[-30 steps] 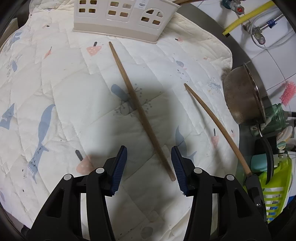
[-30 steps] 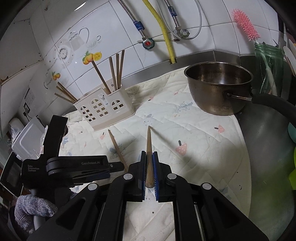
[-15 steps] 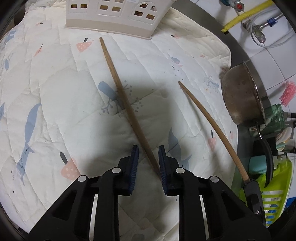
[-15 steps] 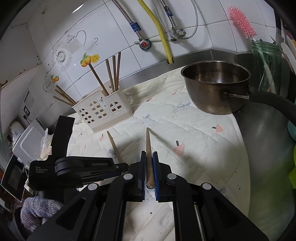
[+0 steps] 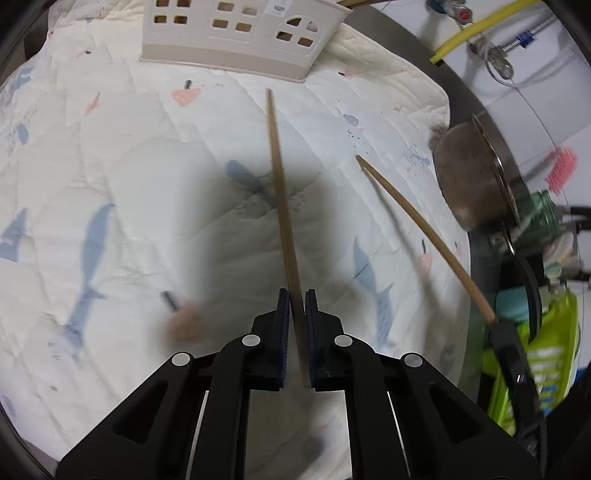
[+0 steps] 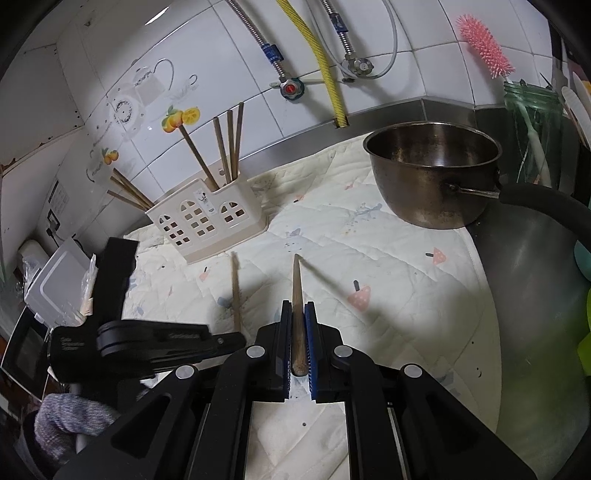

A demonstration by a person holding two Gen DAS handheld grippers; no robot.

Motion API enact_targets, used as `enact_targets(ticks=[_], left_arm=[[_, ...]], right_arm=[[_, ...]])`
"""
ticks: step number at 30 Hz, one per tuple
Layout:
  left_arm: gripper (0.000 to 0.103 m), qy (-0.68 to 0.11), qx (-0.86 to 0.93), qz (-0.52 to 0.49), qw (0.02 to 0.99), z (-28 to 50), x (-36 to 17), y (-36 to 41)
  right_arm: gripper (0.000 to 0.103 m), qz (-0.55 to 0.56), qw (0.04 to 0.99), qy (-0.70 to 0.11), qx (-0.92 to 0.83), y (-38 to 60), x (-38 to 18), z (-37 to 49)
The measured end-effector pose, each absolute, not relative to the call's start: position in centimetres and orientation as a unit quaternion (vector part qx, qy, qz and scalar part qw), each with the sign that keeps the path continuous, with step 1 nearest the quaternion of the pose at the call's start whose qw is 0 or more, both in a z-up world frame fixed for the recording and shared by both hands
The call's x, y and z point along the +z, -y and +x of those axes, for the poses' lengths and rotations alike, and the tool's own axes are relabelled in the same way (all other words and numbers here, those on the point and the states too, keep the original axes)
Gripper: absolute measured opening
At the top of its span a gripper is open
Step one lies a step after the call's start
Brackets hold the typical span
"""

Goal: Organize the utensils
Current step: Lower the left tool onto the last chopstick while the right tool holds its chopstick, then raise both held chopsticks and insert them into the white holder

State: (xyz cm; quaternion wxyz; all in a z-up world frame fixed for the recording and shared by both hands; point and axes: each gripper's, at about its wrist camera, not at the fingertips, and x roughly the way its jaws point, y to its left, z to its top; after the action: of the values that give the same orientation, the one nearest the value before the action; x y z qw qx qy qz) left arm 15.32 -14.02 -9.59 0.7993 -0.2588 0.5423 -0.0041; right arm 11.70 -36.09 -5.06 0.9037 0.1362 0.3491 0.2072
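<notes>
The left tool has just been closed onto a long wooden chopstick mid-tabletop; another chopstick is pinched by the right tool, both ready for the cream house-shaped plastic holder.

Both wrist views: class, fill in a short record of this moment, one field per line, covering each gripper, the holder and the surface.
left gripper: jaws just closed on a chopstick
right gripper: shut on a second chopstick
utensil holder: cream, upright, several chopsticks already standing in it
surface: quilted mat
nearby: metal pot on the mat's far corner
</notes>
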Motion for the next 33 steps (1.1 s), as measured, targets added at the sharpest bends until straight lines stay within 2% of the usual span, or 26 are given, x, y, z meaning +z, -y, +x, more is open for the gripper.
enact_targets(ticks=[14, 22, 33], left_arm=[[0.006, -0.541, -0.061, -0.212, 0.812, 11.7, -10.4, 7.5], [0.008, -0.522, -0.071, -0.227, 0.819, 10.8, -11.4, 7.3], [0.010, -0.496, -0.042, -0.155, 0.853, 9.9, -11.0, 9.3]], right_arm=[[0.007, 0.091, 0.904, -0.346, 0.234, 31.2, -5.5, 9.1], [0.007, 0.085, 0.903, -0.354, 0.228, 29.6, -6.4, 8.5], [0.007, 0.079, 0.906, -0.351, 0.221, 29.1, -6.4, 8.0]])
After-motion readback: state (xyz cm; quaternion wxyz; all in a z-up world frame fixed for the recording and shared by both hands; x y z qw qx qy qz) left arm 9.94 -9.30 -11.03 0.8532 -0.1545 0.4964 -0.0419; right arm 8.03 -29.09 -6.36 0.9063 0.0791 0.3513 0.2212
